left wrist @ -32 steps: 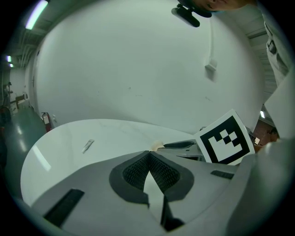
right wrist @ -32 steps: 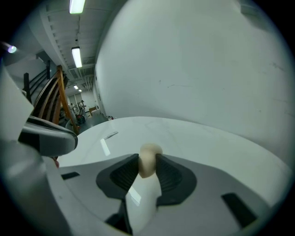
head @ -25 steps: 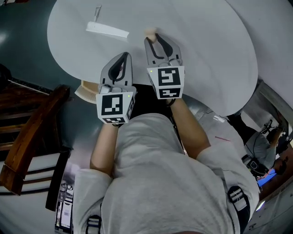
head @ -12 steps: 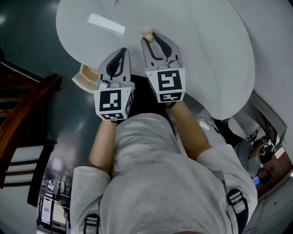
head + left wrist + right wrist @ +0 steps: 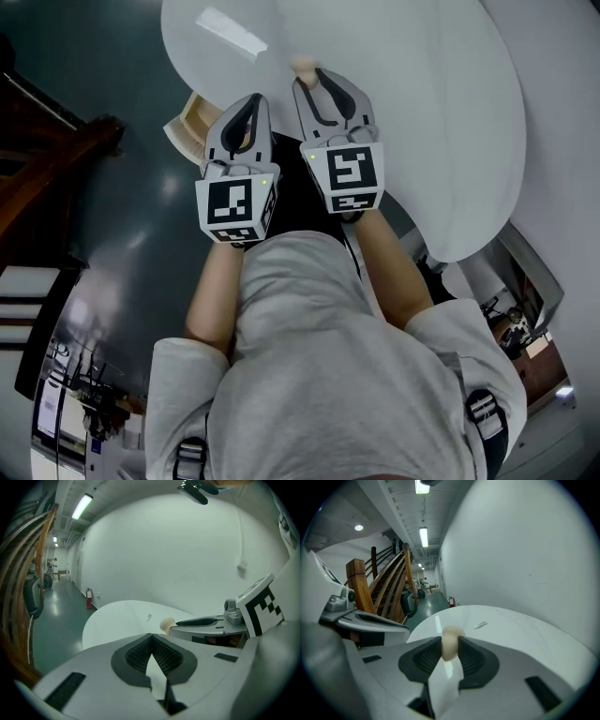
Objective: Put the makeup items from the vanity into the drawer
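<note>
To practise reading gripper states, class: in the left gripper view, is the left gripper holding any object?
No, the left gripper has its jaws shut tight against each other, with nothing between them.

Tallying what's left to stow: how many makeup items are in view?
2. A beige one sits clamped in the right gripper; a flat white one lies far out on the table. Others may be hidden.

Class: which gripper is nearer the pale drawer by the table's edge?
Left. The left gripper sits right beside the drawer; the right gripper is farther off, beyond it, over the table.
</note>
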A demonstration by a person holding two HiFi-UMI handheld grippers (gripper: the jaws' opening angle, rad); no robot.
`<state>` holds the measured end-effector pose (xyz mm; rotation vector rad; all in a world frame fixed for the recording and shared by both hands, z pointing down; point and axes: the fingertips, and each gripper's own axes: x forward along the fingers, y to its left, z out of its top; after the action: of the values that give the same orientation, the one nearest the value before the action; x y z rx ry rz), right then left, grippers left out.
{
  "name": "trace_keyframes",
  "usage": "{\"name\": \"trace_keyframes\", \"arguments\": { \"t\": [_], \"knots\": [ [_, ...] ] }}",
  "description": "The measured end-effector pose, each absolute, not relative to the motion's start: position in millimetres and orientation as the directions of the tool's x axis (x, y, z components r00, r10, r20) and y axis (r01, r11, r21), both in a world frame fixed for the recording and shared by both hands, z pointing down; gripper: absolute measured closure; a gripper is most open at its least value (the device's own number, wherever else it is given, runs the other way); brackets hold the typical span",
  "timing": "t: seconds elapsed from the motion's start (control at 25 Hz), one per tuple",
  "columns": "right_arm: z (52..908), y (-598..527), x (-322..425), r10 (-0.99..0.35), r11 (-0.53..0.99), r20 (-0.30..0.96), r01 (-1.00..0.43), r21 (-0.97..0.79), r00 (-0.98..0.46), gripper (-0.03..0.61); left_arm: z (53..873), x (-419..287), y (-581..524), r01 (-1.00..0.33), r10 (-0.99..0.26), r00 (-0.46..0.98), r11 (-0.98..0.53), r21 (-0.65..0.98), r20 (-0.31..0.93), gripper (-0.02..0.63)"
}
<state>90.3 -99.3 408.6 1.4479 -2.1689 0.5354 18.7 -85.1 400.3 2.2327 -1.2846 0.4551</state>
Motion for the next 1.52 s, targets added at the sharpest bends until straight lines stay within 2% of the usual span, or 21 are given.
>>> {"name": "trace_keyframes", "arguments": {
  "t": [0.4,0.96,1.52],
  "knots": [
    [412.6,-94.8,-0.4,-0.676,0.514,0.579,-0.854,-0.074,-0.457,0.459,404.2,-67.1,-77.8,-0.928,-0.762,0.370,-0.278,0.246,0.532,0.607],
    [432.9,-63.4,-93.6,-0.548,0.670,0.591,-0.734,-0.114,-0.592,0.459,425.4,-151.3,-51.4,-0.957,-0.790,0.260,-0.134,0.258,0.555,0.607],
    [515.2,-14.8,-113.9,-0.420,0.693,0.695,-0.700,-0.171,-0.584,0.459,501.2,-170.6,-18.4,-0.955,-0.735,0.265,-0.112,0.274,0.624,0.607]
  ]
}}
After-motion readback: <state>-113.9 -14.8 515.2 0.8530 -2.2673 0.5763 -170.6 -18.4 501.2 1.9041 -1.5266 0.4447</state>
